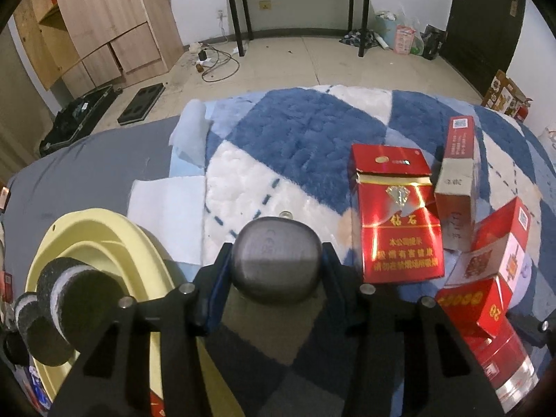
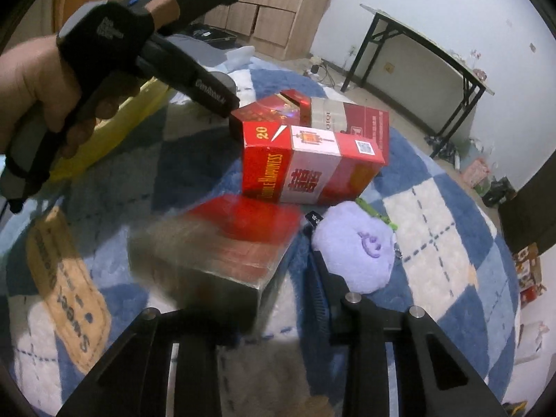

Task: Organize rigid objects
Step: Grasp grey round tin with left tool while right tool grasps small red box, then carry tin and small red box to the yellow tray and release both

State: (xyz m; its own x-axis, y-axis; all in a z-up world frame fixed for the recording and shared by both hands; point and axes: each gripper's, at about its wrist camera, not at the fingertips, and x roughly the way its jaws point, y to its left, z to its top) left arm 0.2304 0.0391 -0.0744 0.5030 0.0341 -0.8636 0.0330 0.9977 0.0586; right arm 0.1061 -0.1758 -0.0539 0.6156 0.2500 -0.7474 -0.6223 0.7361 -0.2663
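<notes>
On the blue-and-white checked plush blanket [image 1: 295, 146], just beside the pale yellow plastic basin [image 1: 104, 243], our left gripper [image 1: 276, 260] has narrowed onto a smooth, dark grey rounded case [image 1: 276, 260], its pads pressing on both curved flanks. Our right gripper [image 2: 250, 299], farther from the basin, has a blurred red-and-silver glossy cigarette box [image 2: 222, 253] between its jaws; the left pad is hidden behind the box, so we cannot tell whether contact is made.

We judge this to be the pick-up step. The grey case is slick and domed, so we should keep the squeeze centred on its widest part and lift straight before swinging toward the basin. The cardboard boxes are light, flat-sided and easily crushed, so gentle pressure suits them. Beyond the held box, a red-and-white carton [image 2: 312, 160] leans on other red packs, well apart from the basin; a soft lilac plush toy [image 2: 358, 246] lies beside it.
</notes>
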